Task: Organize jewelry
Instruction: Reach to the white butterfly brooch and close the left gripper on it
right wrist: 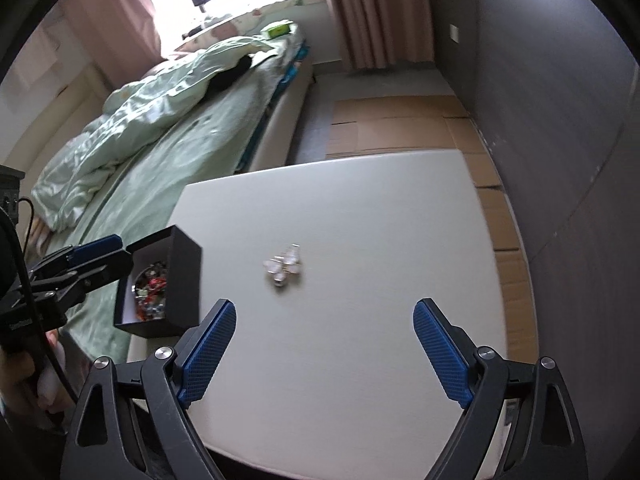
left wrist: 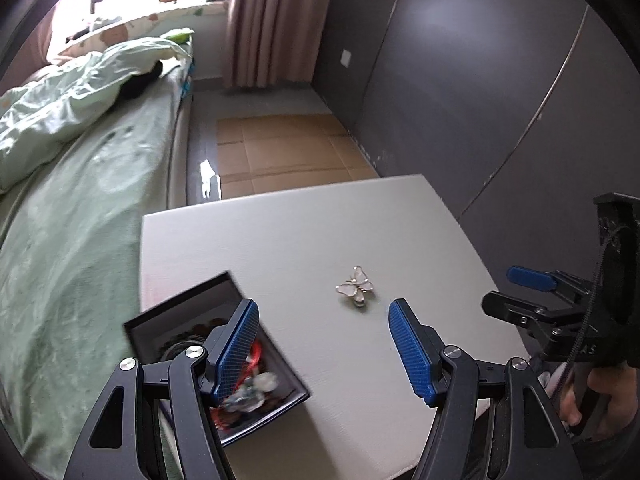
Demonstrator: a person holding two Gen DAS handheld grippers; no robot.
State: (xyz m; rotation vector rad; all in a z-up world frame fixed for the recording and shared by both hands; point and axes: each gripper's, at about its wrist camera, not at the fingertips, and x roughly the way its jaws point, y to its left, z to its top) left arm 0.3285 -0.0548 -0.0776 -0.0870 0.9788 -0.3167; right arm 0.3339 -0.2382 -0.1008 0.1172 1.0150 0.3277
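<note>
Both tools are up over the white bench (right wrist: 360, 208) and neither one has anything in it. The left tool (left wrist: 324, 344) has its blue pads (left wrist: 412, 354) spread wide, nothing between them, hovering above the bench; its left finger hangs over the open black box (left wrist: 192, 300), though whether it touches the box or just floats above it I cannot tell. The right tool (right wrist: 324, 344) is spread just as wide, pads apart and bare, poised over the near part of the bench and touching nothing. Out in the middle of the bench sits the butterfly brooch (left wrist: 356, 287), pale wings with a gold-coloured outline, lying on its own, apart from both tools and ahead of their fingertips. From the right wrist view the brooch (right wrist: 284, 266) looks blurred, sitting between the two tools' lines of reach. The black box (right wrist: 182, 280) stands at the bench's left edge, beside the bed (right wrist: 160, 128), lid off, with a jumble of beads and red bits inside. The bed carries a rumpled light green quilt (left wrist: 72, 96). Flattened cardboard (left wrist: 288, 148) lies on the floor beyond the bench, pink curtains (left wrist: 276, 20) hang by the window, and a grey wall (left wrist: 480, 80) runs along the right.
</note>
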